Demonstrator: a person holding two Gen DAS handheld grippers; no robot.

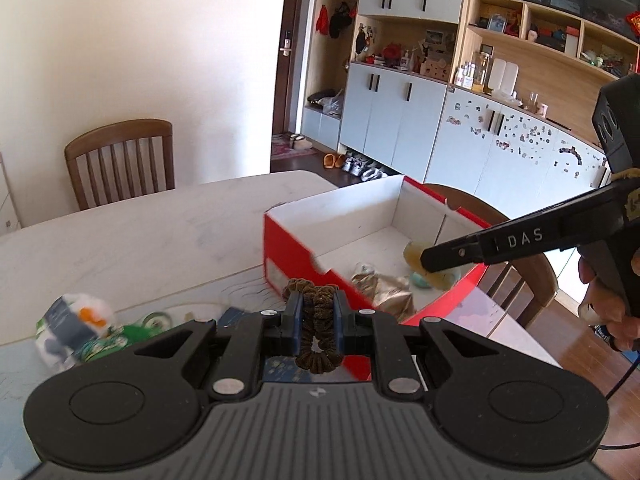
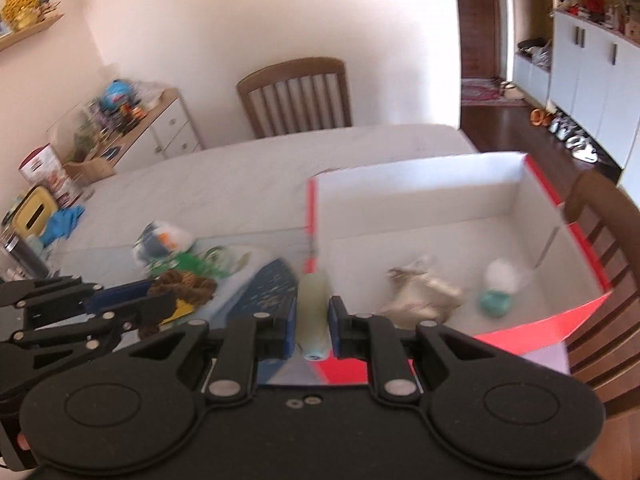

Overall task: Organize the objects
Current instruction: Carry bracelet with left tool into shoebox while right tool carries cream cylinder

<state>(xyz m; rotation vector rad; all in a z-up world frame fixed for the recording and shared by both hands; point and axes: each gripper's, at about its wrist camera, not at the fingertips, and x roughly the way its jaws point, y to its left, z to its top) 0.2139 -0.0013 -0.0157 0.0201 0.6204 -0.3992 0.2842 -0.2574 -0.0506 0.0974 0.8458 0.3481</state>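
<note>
You are holding a brown scrunchie (image 1: 318,322) in your left claw (image 1: 319,312), its jaws closed tight on the fabric, and you are carrying it above the desk (image 1: 140,224) just short of the box's (image 1: 296,252) near red wall. Your right claw (image 2: 313,322) is gripping a pale tube (image 2: 314,312), jaws pressed against both its sides; in the left view the tube is hanging over the box's near right corner, above the floor of the box. The box is sitting open at the desk's right edge, red outside and white inside. Inside it a crumpled beige pouch (image 2: 420,292) is lying near the near wall, and a teal and white thing (image 2: 496,288) is lying just beside it toward the right wall; blur is hiding what that is. On the desk left of the box, near the front edge, a white packet (image 1: 74,326), some green wrappers (image 2: 196,264) and a dark blue card (image 2: 268,288) are lying close together.
</note>
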